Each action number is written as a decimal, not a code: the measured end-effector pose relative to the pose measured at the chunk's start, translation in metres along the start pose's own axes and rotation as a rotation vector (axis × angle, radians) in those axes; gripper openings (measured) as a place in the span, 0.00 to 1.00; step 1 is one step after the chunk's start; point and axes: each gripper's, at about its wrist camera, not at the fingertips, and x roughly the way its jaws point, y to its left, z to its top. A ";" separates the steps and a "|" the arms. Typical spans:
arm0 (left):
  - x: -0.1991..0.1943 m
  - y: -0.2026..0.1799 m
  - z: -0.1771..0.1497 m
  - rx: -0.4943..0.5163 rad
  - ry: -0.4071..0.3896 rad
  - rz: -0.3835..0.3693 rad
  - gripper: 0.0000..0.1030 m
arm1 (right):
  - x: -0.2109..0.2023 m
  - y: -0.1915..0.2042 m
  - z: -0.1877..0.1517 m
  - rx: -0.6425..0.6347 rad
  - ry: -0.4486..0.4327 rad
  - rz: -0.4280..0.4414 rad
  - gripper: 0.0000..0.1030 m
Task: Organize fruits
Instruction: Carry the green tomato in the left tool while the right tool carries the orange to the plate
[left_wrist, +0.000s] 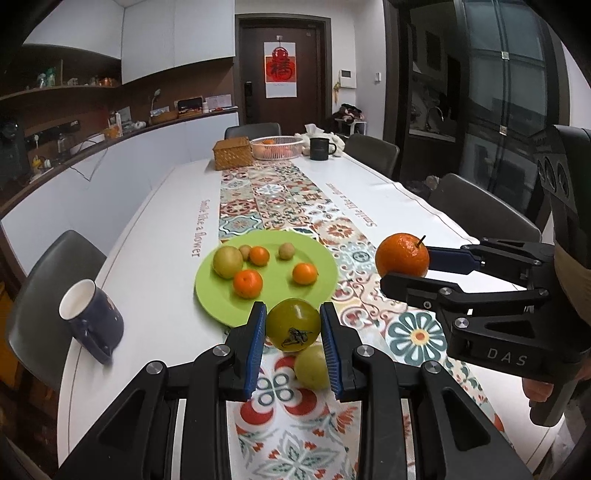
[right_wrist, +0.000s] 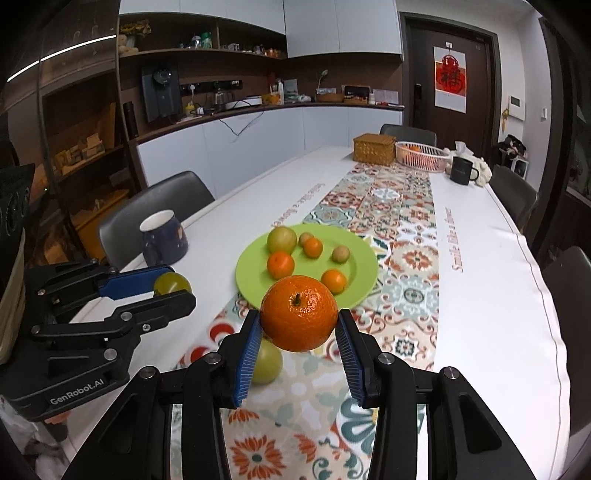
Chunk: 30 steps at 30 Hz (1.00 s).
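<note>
The plate (left_wrist: 325, 275) lies straight ahead of both tongs and a little below them, so each load only needs to go forward and down. The left tongs (left_wrist: 293, 328) are clenched on a green tomato (left_wrist: 293, 325), held clear of the table just short of the plate's near rim; they look the nearer of the two. The right tongs (right_wrist: 300, 325) grip a large orange (right_wrist: 299, 318), stem facing the camera, off to the right of the left tongs and also short of the rim. The plate already holds three small oranges, a green fruit and two small brownish ones, leaving bare space at its near and right side. One pale green fruit (left_wrist: 312, 365) sits on the runner under the left tongs, still to be collected. A mug (left_wrist: 92, 319) stands well left, out of the way
</note>
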 end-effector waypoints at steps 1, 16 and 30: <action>0.001 0.002 0.002 -0.003 -0.001 0.003 0.29 | 0.001 0.000 0.003 0.000 -0.004 -0.002 0.41; 0.051 0.034 0.039 -0.030 0.018 0.000 0.29 | 0.060 -0.016 0.046 0.010 0.020 -0.025 0.41; 0.125 0.047 0.062 -0.043 0.096 -0.057 0.29 | 0.126 -0.045 0.066 0.041 0.111 -0.042 0.41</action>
